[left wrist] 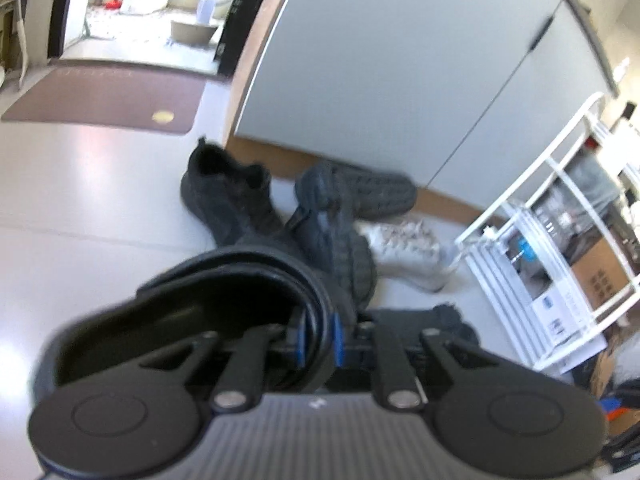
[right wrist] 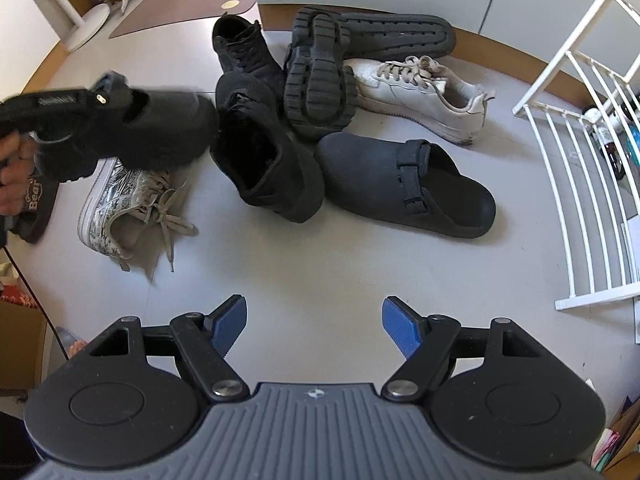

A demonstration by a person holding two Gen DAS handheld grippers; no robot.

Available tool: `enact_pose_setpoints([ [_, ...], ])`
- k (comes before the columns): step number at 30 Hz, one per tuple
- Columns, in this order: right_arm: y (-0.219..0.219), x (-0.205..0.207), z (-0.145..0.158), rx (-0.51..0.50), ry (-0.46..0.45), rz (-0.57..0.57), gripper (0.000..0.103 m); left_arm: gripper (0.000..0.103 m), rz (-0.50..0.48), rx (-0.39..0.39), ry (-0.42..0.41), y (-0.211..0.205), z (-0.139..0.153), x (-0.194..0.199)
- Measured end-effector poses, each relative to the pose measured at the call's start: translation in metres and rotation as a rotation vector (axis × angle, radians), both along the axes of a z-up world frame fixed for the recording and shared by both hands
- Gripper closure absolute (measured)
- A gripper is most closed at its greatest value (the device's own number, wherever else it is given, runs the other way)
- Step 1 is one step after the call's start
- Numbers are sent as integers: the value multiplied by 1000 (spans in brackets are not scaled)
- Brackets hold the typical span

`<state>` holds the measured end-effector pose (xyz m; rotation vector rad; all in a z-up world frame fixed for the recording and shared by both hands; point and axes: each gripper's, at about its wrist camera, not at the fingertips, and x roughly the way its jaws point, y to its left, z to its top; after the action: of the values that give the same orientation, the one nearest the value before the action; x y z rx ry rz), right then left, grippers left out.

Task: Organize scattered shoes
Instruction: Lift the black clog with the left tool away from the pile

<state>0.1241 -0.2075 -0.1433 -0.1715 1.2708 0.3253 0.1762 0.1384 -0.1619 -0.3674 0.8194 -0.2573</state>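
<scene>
The left gripper [left wrist: 318, 338] has its jaws nearly closed on the rim of a black clog [left wrist: 192, 304] and carries it above the floor [right wrist: 320, 256]. The clog looks light and stiff, so the thin rim is a good place to hold. The right gripper [right wrist: 314, 330] hangs with jaws wide and empty over bare floor. The matching clog [right wrist: 404, 182] lies beside the pile, near the white rack [right wrist: 568, 160], with free room in front.

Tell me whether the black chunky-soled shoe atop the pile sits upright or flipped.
Flipped. The black chunky-soled shoe shows its ridged tread facing up, resting across the other dark shoes.
</scene>
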Motion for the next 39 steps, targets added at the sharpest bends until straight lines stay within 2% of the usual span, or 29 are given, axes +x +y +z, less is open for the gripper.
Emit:
enact_pose_setpoints([
  [3,3,0,-2,0,8,8,24,89,-35,-34,-20,-7,9,1],
  [8,6,-1,-3,-4,13,23,24,89,-111,-48,-21,-29,16,-1],
  [21,-4,-4,-11,-37,33,17,24,89,-309,-155,44,-88,8,-10],
  [26,-8,-5,-14,-50,36,17,22,89,-403,-181,99,-117,-10,-13],
  [32,-12,-5,-20,-72,49,23,22,89,-468,-185,162,-145,-37,-20],
  [39,-11,-4,-22,-82,54,30,19,89,-486,-191,195,-162,-58,-26],
])
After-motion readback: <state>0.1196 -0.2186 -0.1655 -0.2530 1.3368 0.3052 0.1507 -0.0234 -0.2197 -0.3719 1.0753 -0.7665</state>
